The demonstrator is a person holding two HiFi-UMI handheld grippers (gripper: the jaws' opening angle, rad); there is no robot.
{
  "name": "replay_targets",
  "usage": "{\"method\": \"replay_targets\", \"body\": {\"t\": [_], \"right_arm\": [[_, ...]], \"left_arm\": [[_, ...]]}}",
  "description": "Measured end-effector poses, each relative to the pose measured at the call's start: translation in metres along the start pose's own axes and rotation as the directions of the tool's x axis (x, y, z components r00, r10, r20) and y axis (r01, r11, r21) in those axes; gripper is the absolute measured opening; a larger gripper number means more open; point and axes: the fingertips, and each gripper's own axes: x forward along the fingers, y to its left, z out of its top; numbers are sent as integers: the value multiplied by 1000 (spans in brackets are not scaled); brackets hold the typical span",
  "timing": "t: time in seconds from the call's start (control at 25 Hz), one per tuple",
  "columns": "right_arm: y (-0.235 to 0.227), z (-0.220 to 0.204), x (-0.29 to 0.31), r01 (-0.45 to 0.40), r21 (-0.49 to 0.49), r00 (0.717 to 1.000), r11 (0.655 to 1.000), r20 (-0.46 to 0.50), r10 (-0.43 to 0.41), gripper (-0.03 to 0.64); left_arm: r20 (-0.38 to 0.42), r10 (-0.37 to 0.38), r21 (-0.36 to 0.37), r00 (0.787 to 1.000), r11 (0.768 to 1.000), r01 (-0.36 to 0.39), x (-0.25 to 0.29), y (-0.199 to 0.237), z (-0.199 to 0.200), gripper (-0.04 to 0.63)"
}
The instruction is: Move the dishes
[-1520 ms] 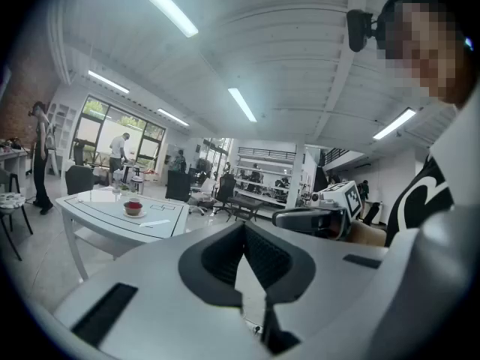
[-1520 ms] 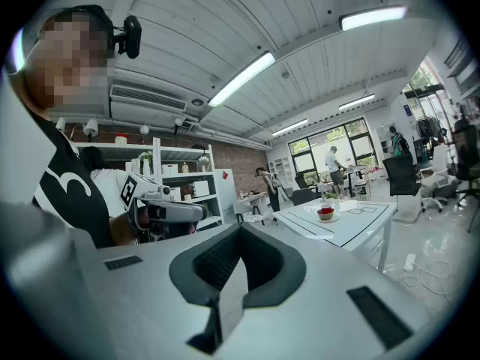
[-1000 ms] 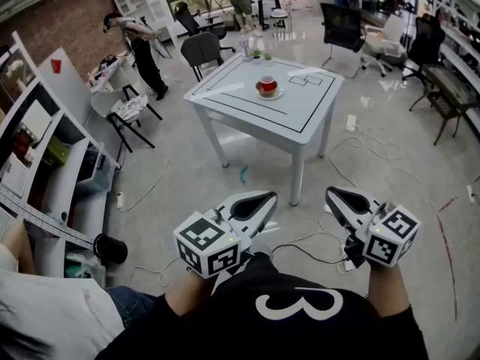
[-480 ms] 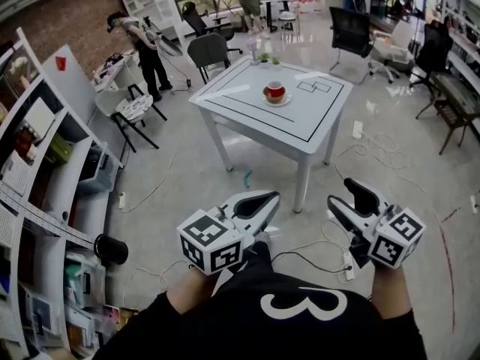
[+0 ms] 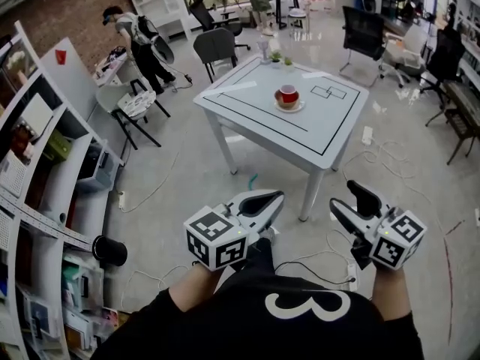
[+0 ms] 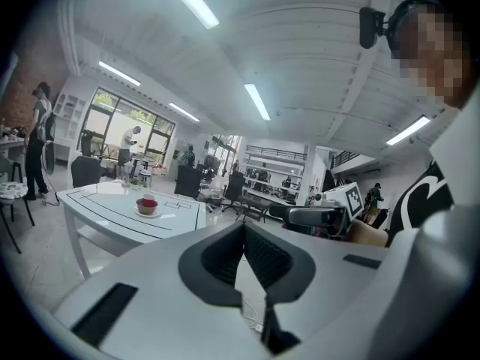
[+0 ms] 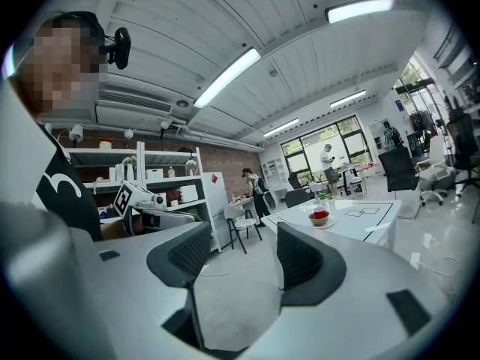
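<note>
White counter [image 5: 247, 100] is well ahead, and I'd say the task hasn't started: approach, grasp and move are all left. Left gripper [image 5: 277, 196] jaws together and empty; right gripper [image 5: 343, 196] jaws have just been opening, now wide apart with nothing between, both well short of the counter. Red cup [image 5: 287, 94] on its saucer [image 5: 279, 106] sits near the counter's middle, untouched.

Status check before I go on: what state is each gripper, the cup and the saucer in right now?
Left gripper: shut, nothing in it.
Right gripper: open, jaws have just been opening, nothing between them.
Cup: upright on the saucer, untouched.
Saucer: flat on the white table, under the cup.
</note>
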Motion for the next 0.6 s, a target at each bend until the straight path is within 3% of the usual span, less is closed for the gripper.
{"method": "replay_targets", "body": {"t": [0.6], "right_arm": [[-145, 29, 192, 147, 120, 988, 982, -58, -141, 265]], "left_arm": [[-50, -58, -84, 997, 995, 53, 87, 247, 40, 2]]}}
